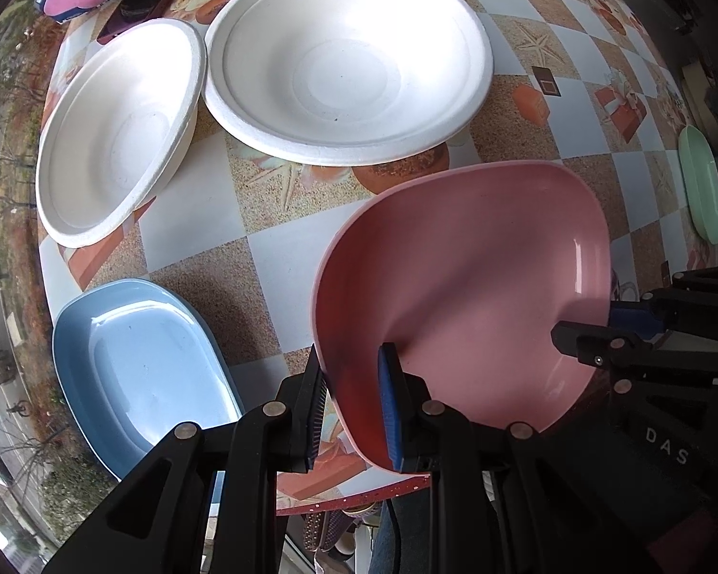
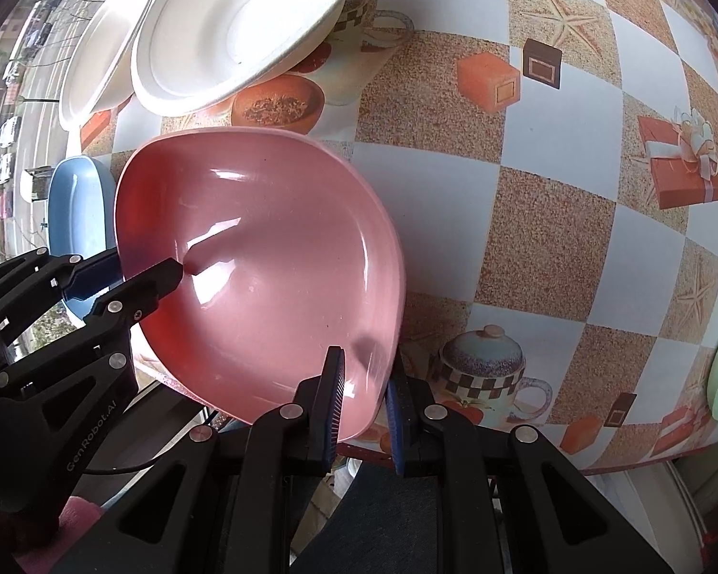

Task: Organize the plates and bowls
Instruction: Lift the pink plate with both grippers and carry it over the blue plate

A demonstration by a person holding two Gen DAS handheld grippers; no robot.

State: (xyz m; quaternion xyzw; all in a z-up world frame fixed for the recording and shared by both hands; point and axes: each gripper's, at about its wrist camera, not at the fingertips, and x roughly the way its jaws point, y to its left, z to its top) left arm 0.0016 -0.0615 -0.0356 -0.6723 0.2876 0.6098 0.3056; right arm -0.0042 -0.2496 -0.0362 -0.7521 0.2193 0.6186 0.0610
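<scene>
Pink bowl (image 1: 464,287) | lifted, tilted at the table edge, between both tongs | left gripper (image 1: 352,406) clamps its near-left rim | right gripper (image 2: 364,397) pinches the opposite rim, seemingly | blue dish (image 1: 139,363) just left, nearer the left hand | white foam bowls (image 1: 349,57) beyond

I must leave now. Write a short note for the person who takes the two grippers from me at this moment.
Left gripper: jaws shut on the near-left rim of the pink square plastic bowl.
Right gripper: jaws shut on the same bowl's near-right rim; it is held tilted by both at the table's near edge.
On the checkered tablecloth: blue square plastic bowl at left, two white foam bowls behind, green dish far right.
Done: nothing stacked yet.
Left: place the pink bowl, group the rest.
</scene>
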